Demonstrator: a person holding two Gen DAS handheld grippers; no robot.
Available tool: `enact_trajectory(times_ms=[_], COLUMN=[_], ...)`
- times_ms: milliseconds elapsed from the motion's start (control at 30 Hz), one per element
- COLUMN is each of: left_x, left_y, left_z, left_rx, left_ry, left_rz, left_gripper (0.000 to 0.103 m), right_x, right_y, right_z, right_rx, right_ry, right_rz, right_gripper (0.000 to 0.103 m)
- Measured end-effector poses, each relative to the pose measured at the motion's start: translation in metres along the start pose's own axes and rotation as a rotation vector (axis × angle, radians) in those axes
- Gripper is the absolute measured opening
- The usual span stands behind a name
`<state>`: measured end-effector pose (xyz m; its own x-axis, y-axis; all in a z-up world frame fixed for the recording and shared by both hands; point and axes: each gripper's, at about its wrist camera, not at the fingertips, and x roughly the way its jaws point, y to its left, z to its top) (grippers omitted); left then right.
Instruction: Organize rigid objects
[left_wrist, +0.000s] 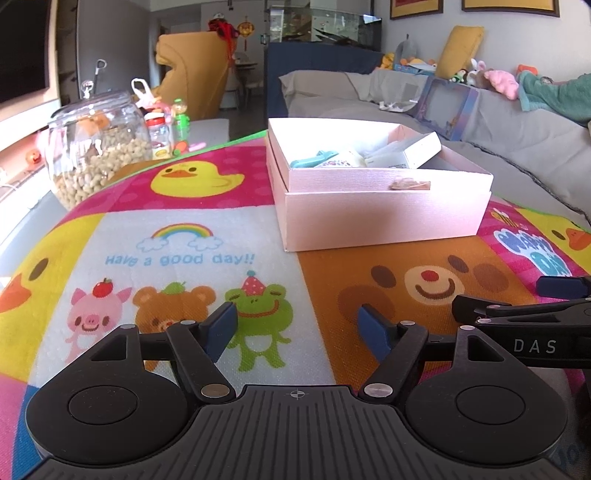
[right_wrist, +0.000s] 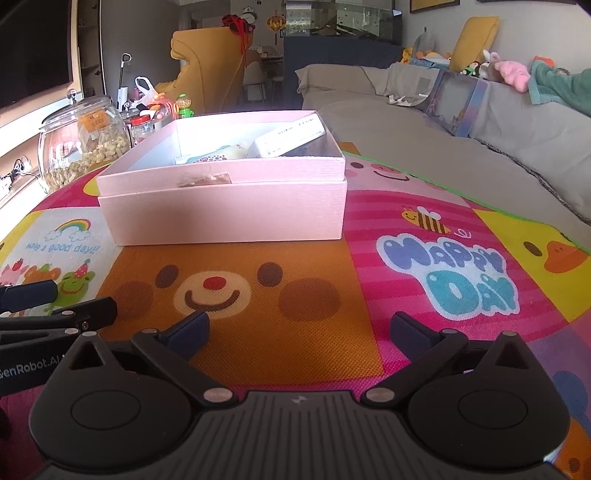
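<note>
A pale pink open box (left_wrist: 384, 218) (right_wrist: 229, 214) stands on a cartoon-printed mat (left_wrist: 177, 254) (right_wrist: 443, 273). Inside it lie a white carton (left_wrist: 413, 151) (right_wrist: 291, 138), a teal item (left_wrist: 312, 159) and a patterned packet (right_wrist: 212, 158). My left gripper (left_wrist: 297, 326) hovers low over the mat, short of the box, open with nothing between its blue pads. My right gripper (right_wrist: 299, 332) is also open and empty, jaws spread wide, over the bear print in front of the box. Each gripper's arm shows at the edge of the other's view.
A big glass jar of nuts (left_wrist: 98, 147) (right_wrist: 79, 142) stands at the mat's far left, with small bottles (left_wrist: 170, 131) behind it. A grey sofa (left_wrist: 535, 147) (right_wrist: 480, 147) with toys runs along the right. A yellow chair (left_wrist: 195, 70) is at the back.
</note>
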<state>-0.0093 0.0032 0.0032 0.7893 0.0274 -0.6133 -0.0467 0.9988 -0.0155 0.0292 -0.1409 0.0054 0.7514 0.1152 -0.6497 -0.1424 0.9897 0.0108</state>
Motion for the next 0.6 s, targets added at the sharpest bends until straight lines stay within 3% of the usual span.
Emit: enact_trajectory(times_ms=[600], left_x=[0.0003], left_y=[0.0001], left_z=[0.0005], left_rx=[0.001], left_ry=[0.000], left_rz=[0.000], left_gripper=[0.078], right_x=[0.0003], right_y=[0.0001], right_z=[0.0005], right_rx=[-0.004], right_ry=[0.001], right_rz=[-0.003], right_gripper=[0.103])
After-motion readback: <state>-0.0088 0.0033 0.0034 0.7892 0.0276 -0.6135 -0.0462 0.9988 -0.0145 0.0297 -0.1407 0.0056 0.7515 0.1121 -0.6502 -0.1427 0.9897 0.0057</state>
